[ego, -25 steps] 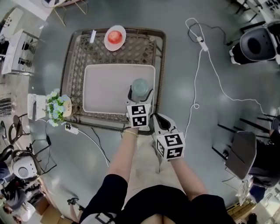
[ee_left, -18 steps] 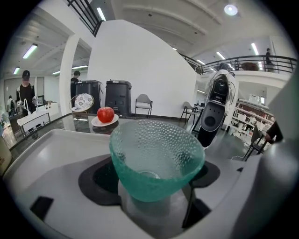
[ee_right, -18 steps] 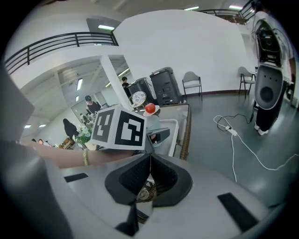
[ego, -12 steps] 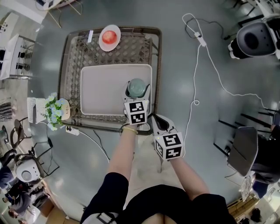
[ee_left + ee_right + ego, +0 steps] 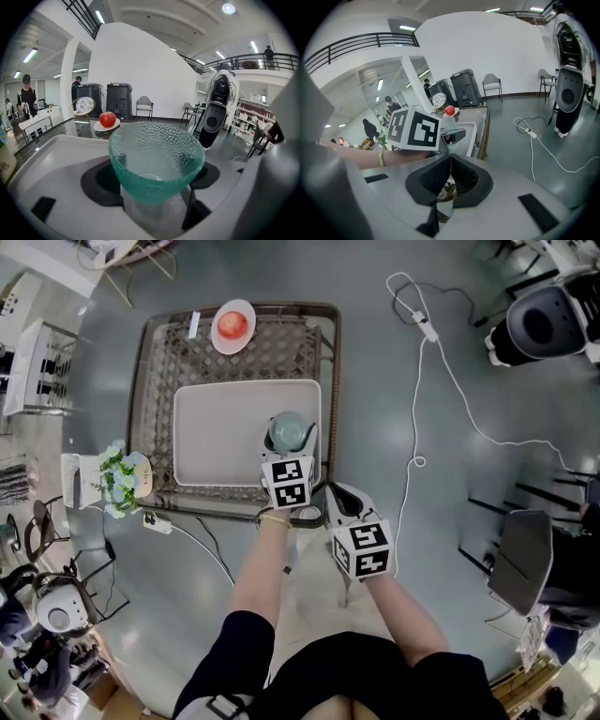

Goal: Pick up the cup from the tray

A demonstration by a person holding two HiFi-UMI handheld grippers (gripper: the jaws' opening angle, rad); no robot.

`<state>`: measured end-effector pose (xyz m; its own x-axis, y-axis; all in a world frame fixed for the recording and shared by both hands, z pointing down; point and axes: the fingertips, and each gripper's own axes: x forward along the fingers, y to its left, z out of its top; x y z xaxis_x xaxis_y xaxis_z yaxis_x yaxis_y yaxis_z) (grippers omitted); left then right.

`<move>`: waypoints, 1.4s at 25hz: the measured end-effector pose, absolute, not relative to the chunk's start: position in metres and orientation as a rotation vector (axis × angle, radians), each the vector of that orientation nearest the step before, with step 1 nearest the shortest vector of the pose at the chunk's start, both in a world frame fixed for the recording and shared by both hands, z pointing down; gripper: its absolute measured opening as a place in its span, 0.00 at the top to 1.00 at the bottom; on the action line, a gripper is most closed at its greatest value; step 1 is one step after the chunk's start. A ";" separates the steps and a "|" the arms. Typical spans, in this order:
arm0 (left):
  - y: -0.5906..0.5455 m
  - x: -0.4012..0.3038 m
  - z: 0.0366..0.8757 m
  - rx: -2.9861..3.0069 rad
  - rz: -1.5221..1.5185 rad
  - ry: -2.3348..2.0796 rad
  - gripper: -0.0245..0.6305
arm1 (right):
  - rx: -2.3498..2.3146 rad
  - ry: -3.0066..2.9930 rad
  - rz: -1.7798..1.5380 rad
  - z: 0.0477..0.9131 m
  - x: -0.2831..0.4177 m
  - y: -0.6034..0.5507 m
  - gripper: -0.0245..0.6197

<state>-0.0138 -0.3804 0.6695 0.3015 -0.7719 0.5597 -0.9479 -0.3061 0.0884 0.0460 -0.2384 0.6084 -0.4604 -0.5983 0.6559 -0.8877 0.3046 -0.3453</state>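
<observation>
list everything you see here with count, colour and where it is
cup: one, teal dimpled glass, at the tray's right side
tray: one, pale grey, on the table
table: one, brown wicker, on grey floor
plate: one, white, table's far edge
apple: one, red, on the plate
flowers: one bunch, blue and white, by the table's near left corner
cable: one, white, floor right of the table
left hand-held gripper: grey, jaws against the cup's base
right hand-held gripper: grey, jaws together, empty
</observation>
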 end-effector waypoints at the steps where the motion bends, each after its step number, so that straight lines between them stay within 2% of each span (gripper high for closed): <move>1: -0.377 -0.014 0.667 2.167 0.594 -1.532 0.36 | 1.327 -2.173 0.964 0.607 0.047 -0.238 0.95; 15: -0.308 -0.018 0.572 2.171 0.517 -1.531 0.36 | 1.349 -2.234 0.902 0.570 0.052 -0.243 0.95; 35: -0.189 -0.046 0.494 2.089 0.467 -1.592 0.36 | 1.175 -2.416 0.722 0.512 0.021 -0.192 0.95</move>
